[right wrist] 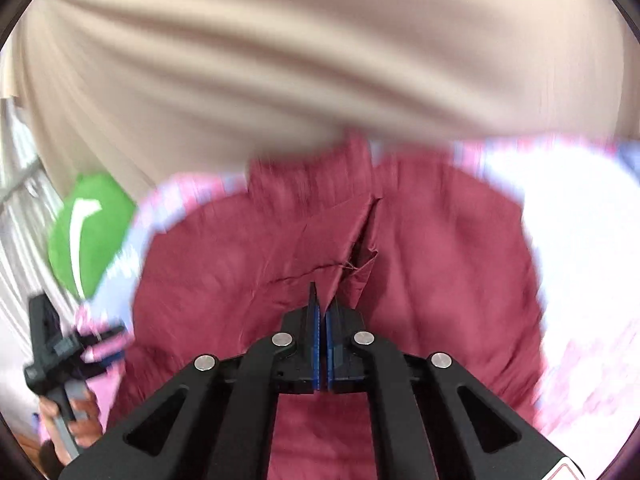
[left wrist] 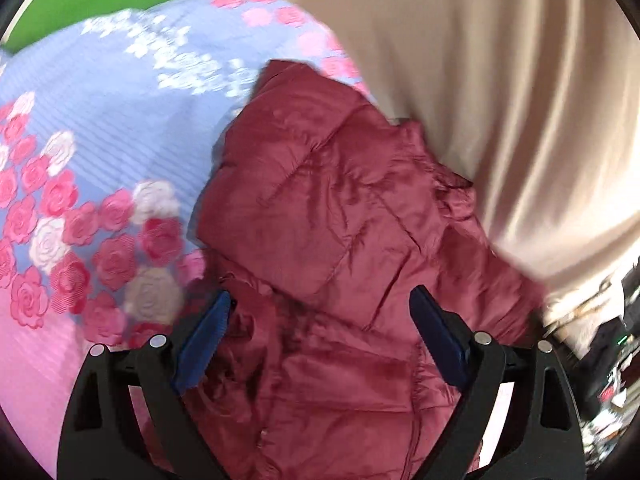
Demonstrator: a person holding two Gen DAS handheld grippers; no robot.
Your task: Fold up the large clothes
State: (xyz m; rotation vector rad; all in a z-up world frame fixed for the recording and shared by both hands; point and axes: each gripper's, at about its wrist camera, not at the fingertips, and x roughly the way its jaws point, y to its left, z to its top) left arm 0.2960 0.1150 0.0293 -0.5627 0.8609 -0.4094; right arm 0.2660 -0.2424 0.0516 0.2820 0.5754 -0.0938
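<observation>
A dark red quilted jacket [left wrist: 340, 208] lies spread on a floral bedspread [left wrist: 100, 160]. My left gripper [left wrist: 322, 298] hangs just above the jacket, its blue pads wide apart and nothing pressed between them. In the right wrist view, which is blurred, the jacket [right wrist: 440, 260] fills the middle. My right gripper [right wrist: 325, 300] is shut, and a fold of the jacket's fabric rises in a tent to its tips and is pinched there. The left gripper [right wrist: 110, 344] also shows at the far left, held in a person's hand [right wrist: 80, 412].
A beige curtain [left wrist: 480, 80] hangs close behind the bed and fills the top of the right wrist view [right wrist: 280, 60]. A green cushion [right wrist: 92, 232] lies at the bed's far corner. Dark clutter [left wrist: 612, 360] sits beyond the bed's edge at the right.
</observation>
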